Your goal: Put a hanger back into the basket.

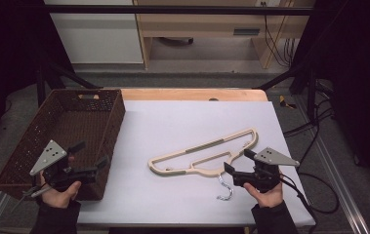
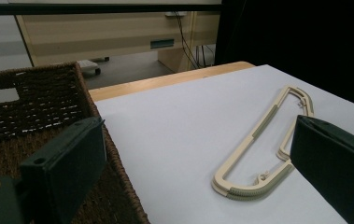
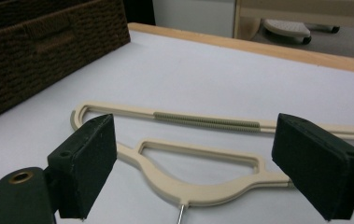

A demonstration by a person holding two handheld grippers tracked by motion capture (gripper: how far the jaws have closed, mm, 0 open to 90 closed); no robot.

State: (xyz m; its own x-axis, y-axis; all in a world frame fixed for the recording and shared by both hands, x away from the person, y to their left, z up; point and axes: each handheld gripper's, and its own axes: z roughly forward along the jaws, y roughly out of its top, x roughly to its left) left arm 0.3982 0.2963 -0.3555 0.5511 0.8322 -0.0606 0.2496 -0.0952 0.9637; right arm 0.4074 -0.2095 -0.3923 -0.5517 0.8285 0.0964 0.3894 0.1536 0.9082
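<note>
A beige plastic clothes hanger [image 1: 207, 156] with a metal hook [image 1: 225, 190] lies flat on the white table sheet [image 1: 182, 126], hook toward me. My right gripper [image 1: 238, 162] hovers just in front of the hanger's neck, jaws open and empty; in the right gripper view the hanger [image 3: 198, 154] lies between and beyond the jaws. My left gripper [image 1: 91, 154] is held over the near right corner of the brown wicker basket [image 1: 65, 131], open and empty. The left gripper view has the hanger [image 2: 263, 144] off to the right and the basket [image 2: 34, 116] on the left.
The basket stands at the table's left side, with nothing visible inside it. A wooden table edge [image 1: 192, 93] runs along the back. Black frame posts, cables [image 1: 314, 126] and a cabinet sit beyond and to the right of the table.
</note>
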